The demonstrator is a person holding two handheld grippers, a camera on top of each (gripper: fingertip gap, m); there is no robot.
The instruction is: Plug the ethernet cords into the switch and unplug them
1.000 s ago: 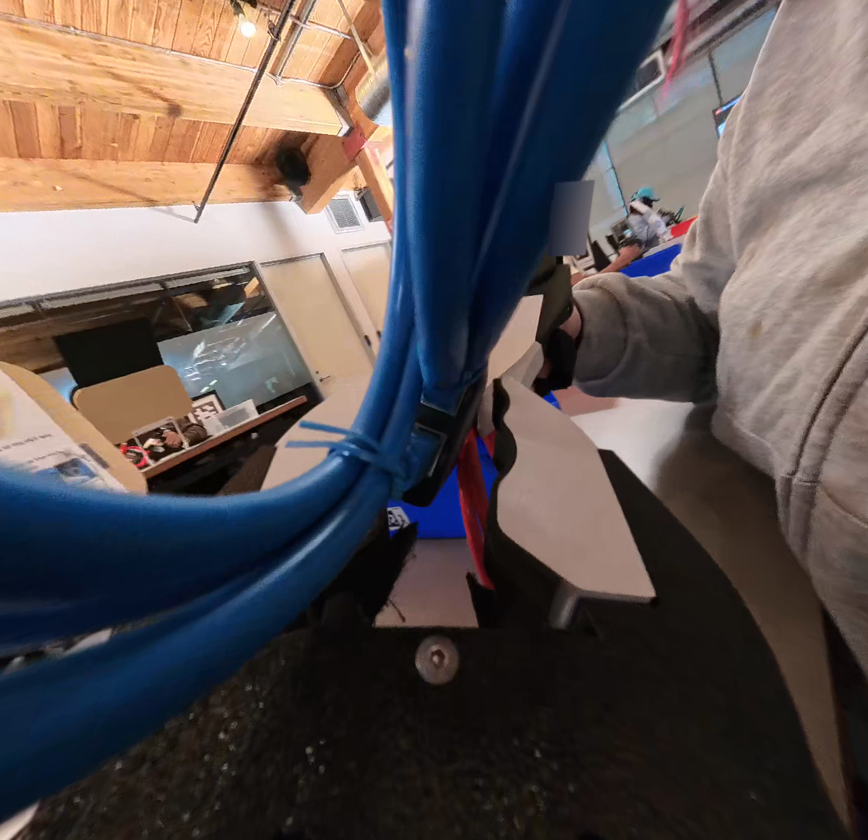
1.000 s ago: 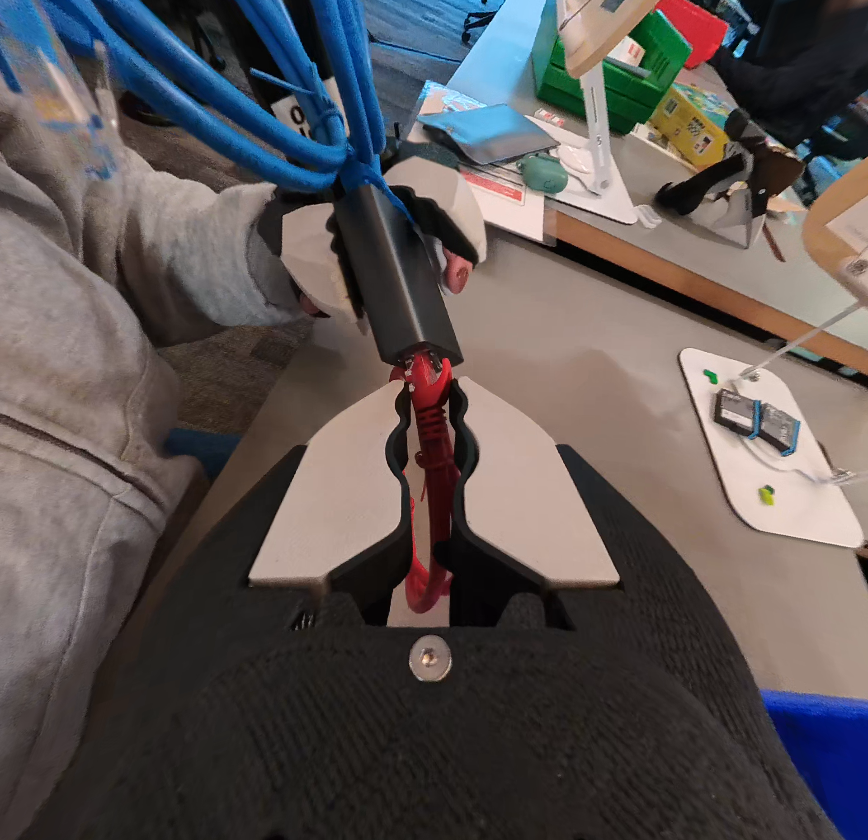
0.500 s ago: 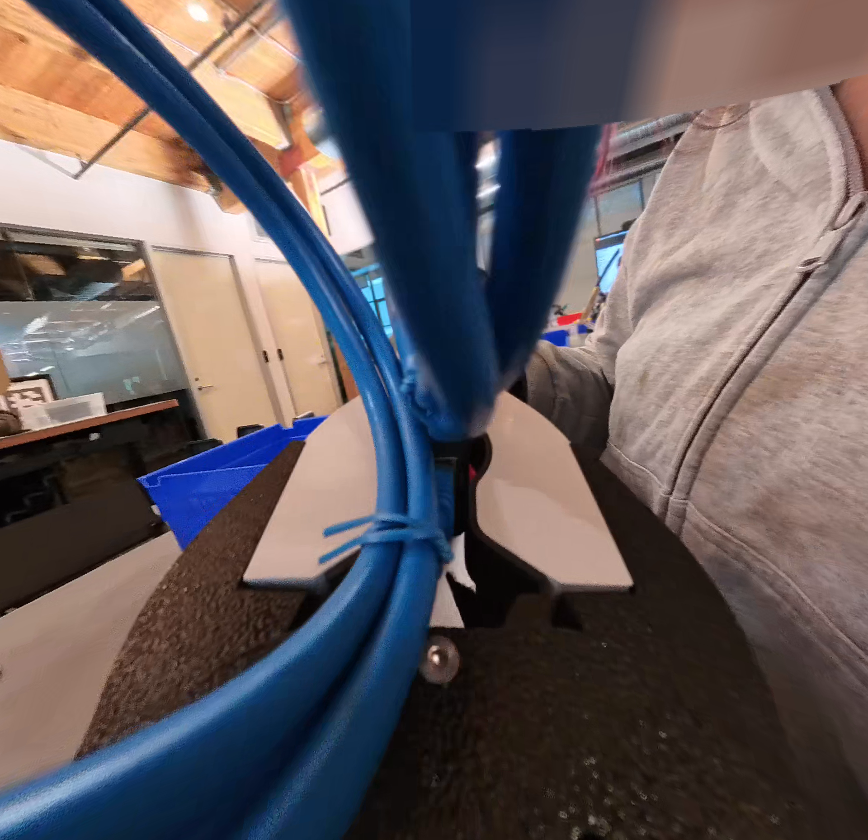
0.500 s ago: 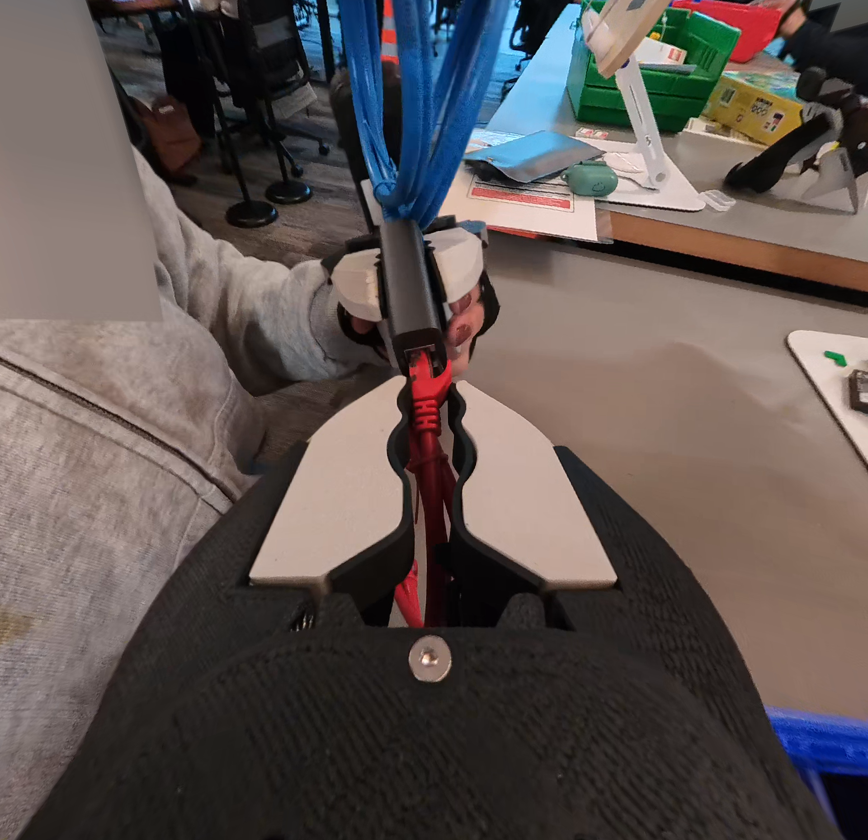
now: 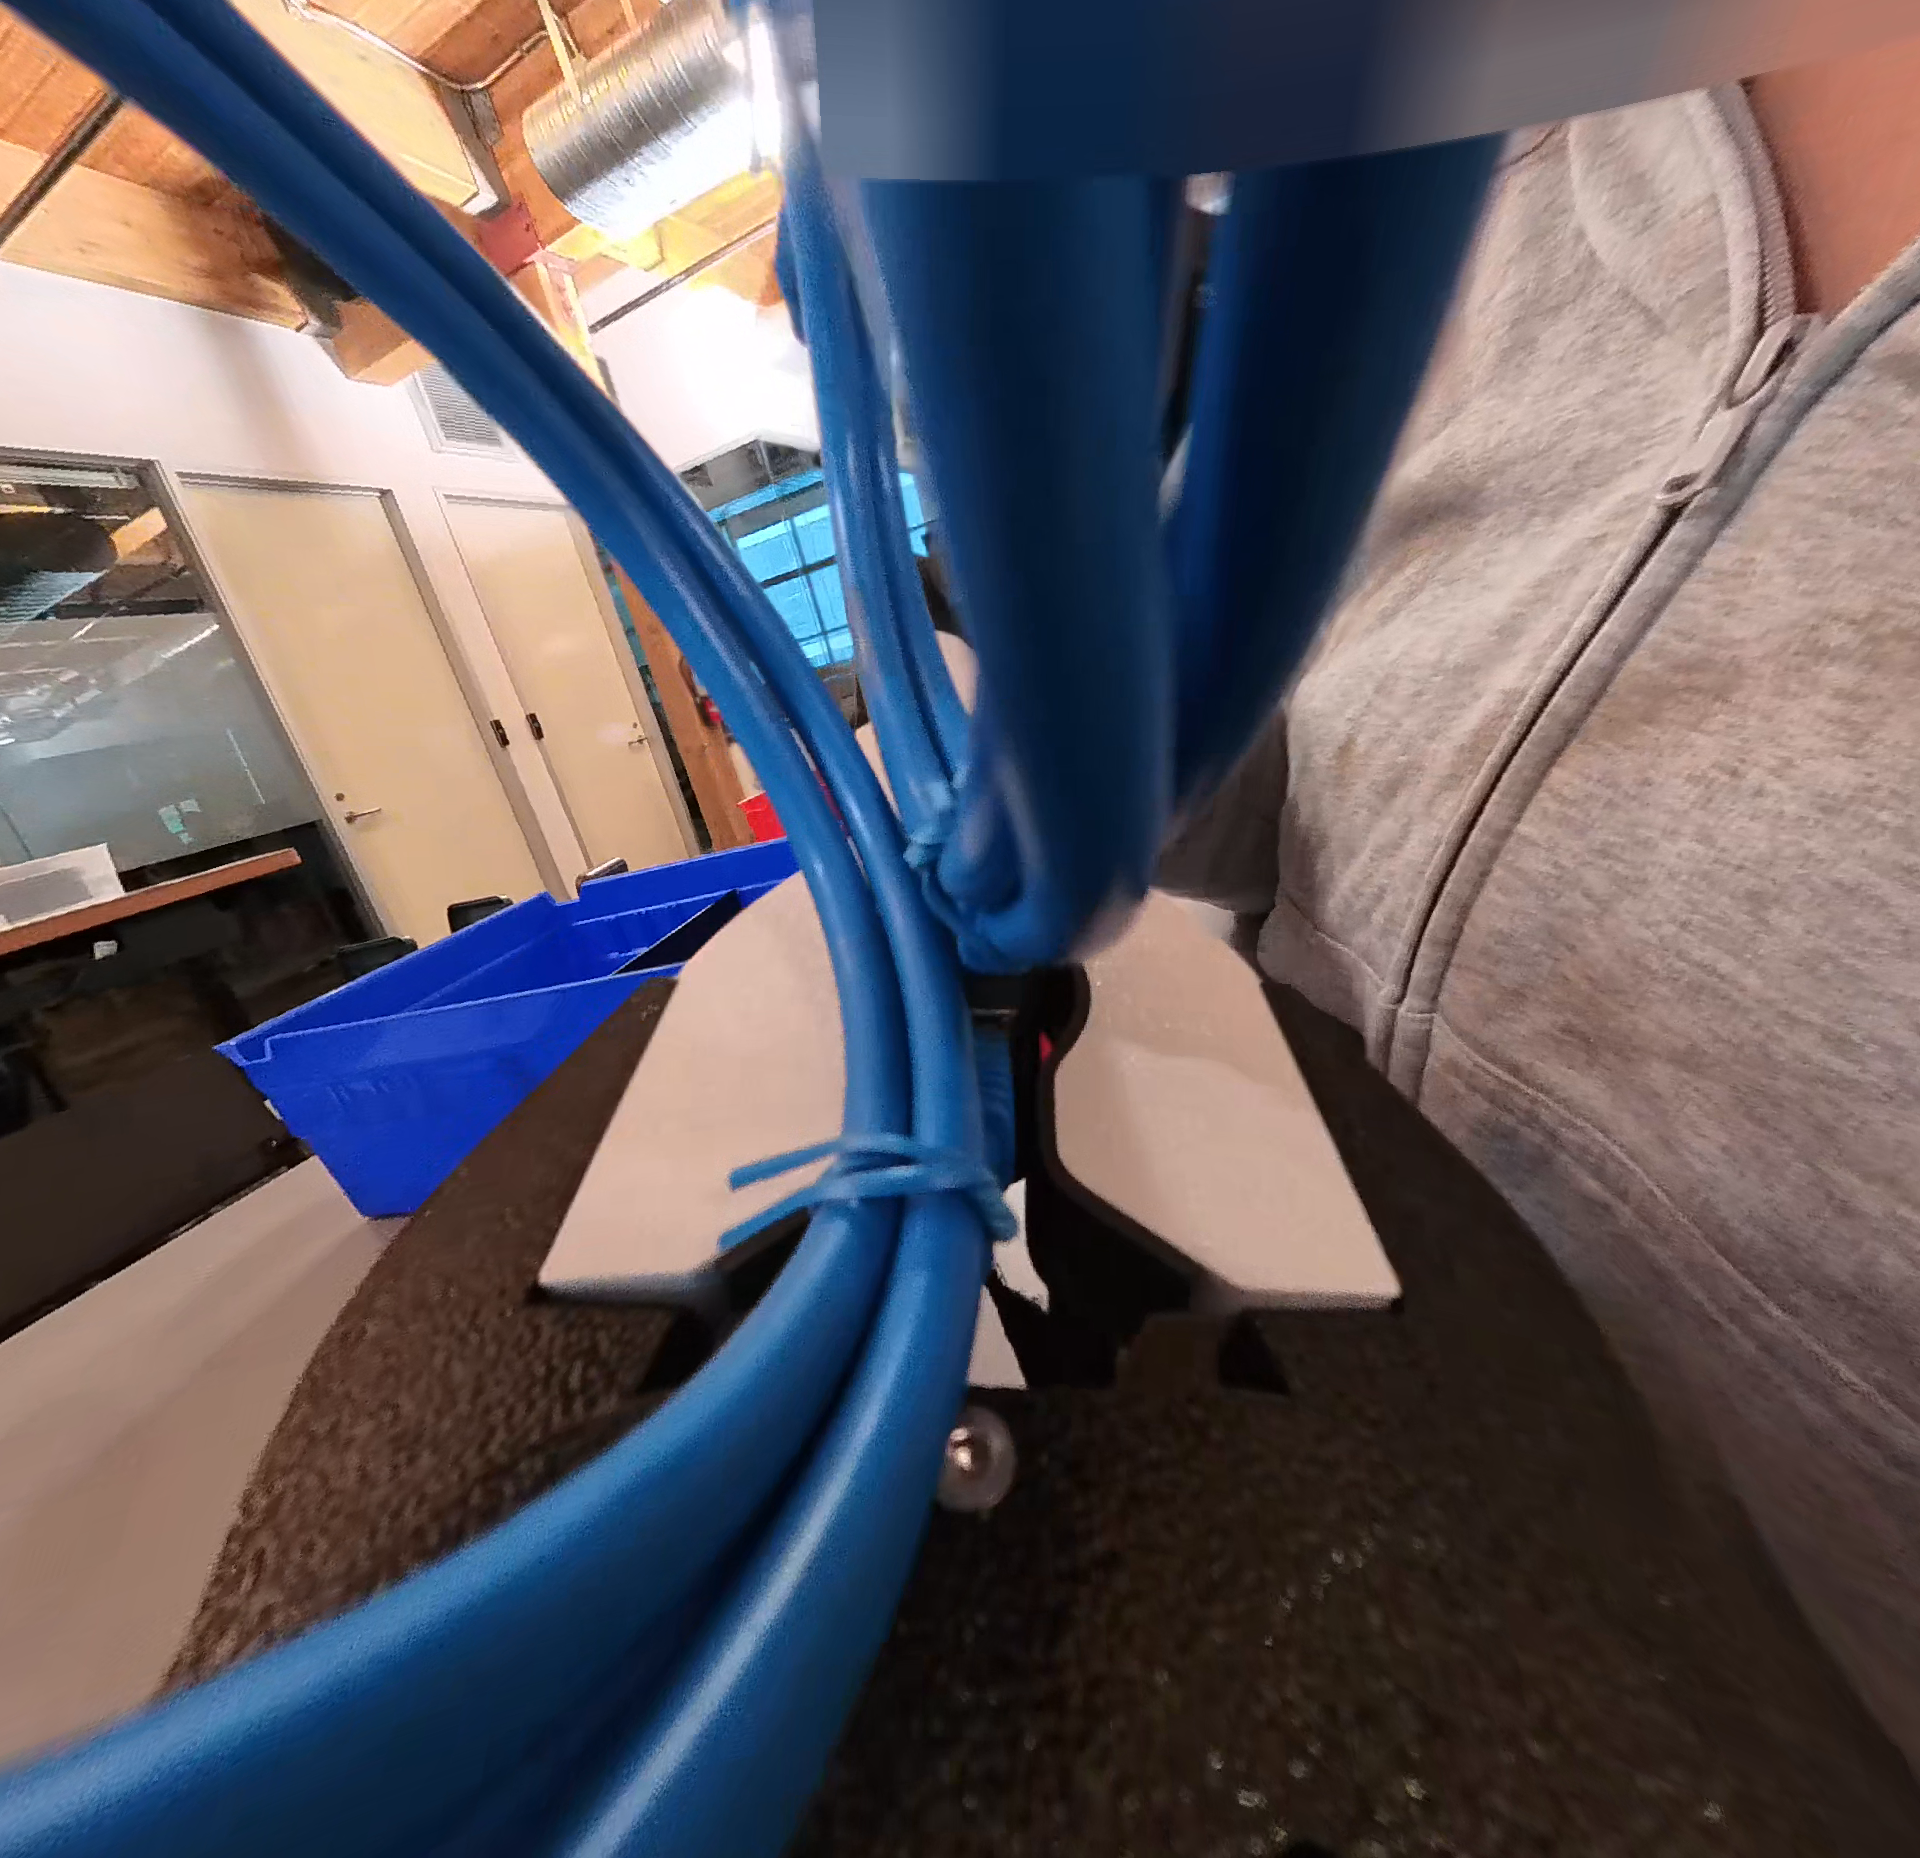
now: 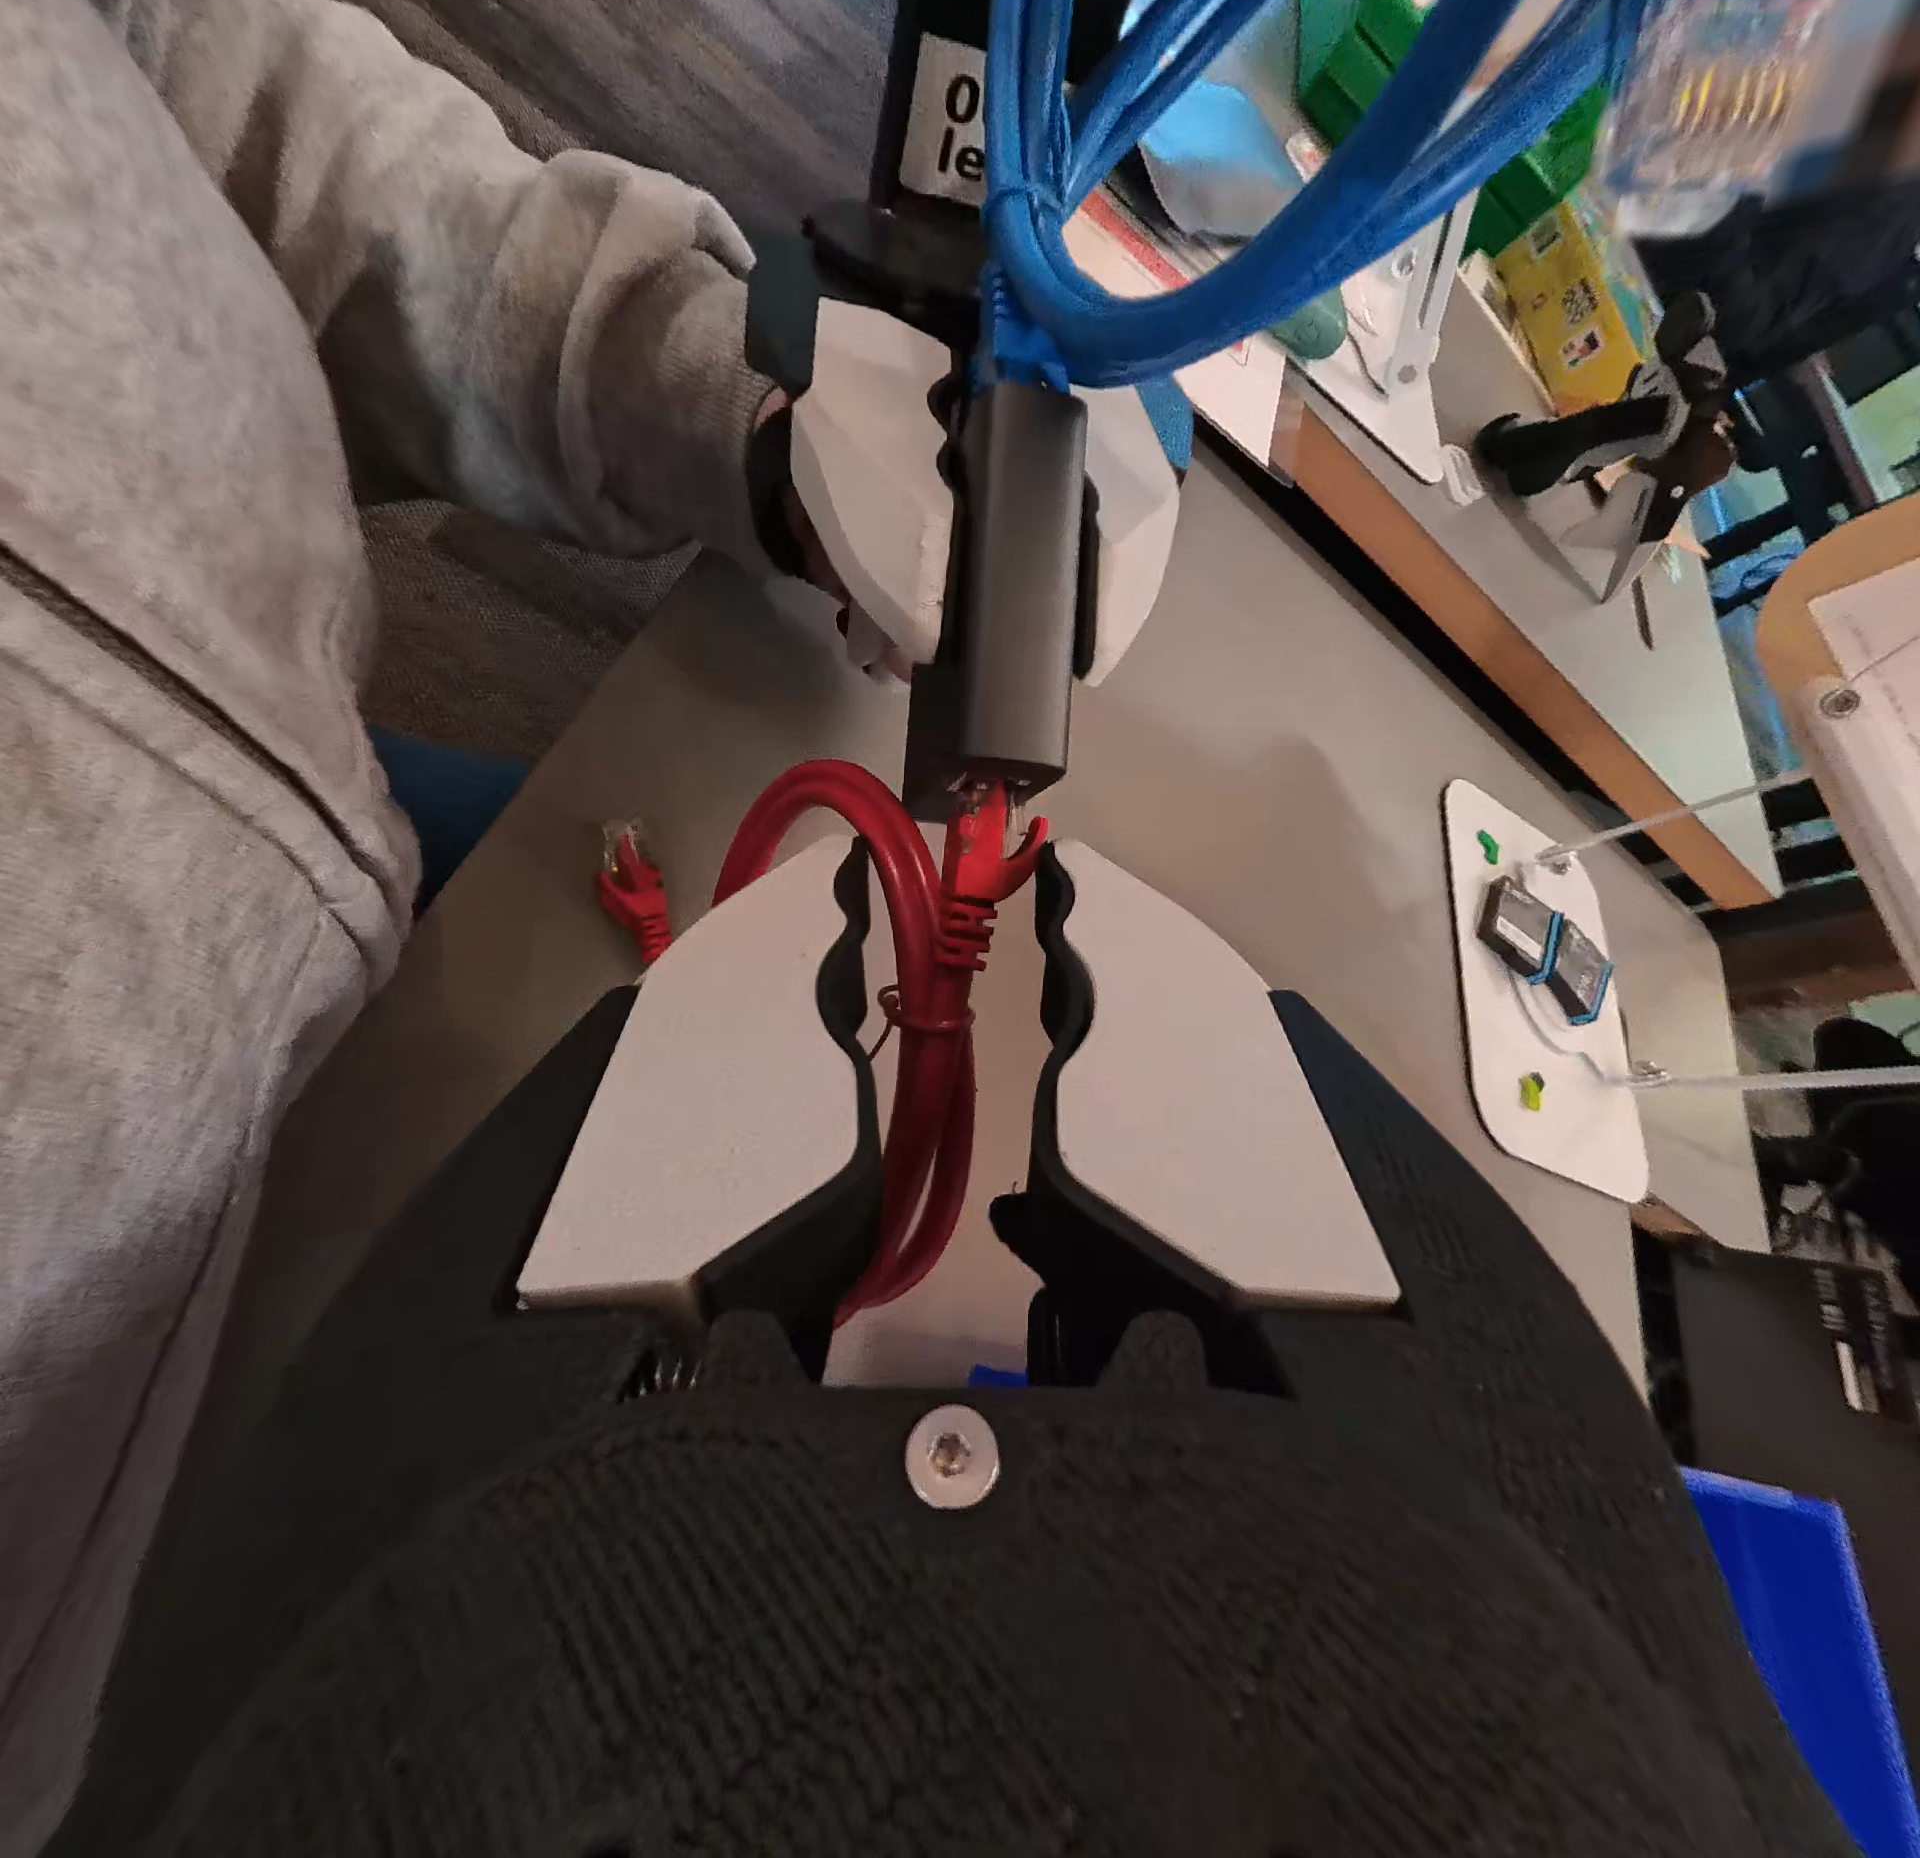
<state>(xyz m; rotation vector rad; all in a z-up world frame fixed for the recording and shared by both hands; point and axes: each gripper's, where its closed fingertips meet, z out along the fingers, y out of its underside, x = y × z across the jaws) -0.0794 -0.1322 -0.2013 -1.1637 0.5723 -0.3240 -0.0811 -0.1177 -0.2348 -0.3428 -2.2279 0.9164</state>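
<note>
In the right wrist view my left gripper (image 6: 1013,530) is shut on a dark grey switch (image 6: 1023,603), its white fingers (image 6: 873,499) pressing both sides. A bundle of blue ethernet cords (image 6: 1143,281) runs from the switch's far end. A red ethernet cord (image 6: 935,1081) has its plug (image 6: 982,842) in the switch's near port. My right gripper (image 6: 951,858) is open, with the red cord between pads that do not press on it. The cord's other plug (image 6: 629,878) hangs loose at the left. In the left wrist view the blue cords (image 5: 727,665) cover most of my left gripper (image 5: 997,935).
A grey table (image 6: 1299,769) lies below. A white board (image 6: 1558,1112) with small black devices sits at the right. A blue bin (image 5: 468,1019) stands on the table, its corner also in the right wrist view (image 6: 1787,1652). The person's grey sweatshirt (image 6: 208,458) is close on the left. Left and right tips are no more than a few centimetres apart.
My right gripper's jaws have opened off the red cord, whose plug stays in the switch. The cord's loop has sprung up at the left. My left gripper still holds the switch.
</note>
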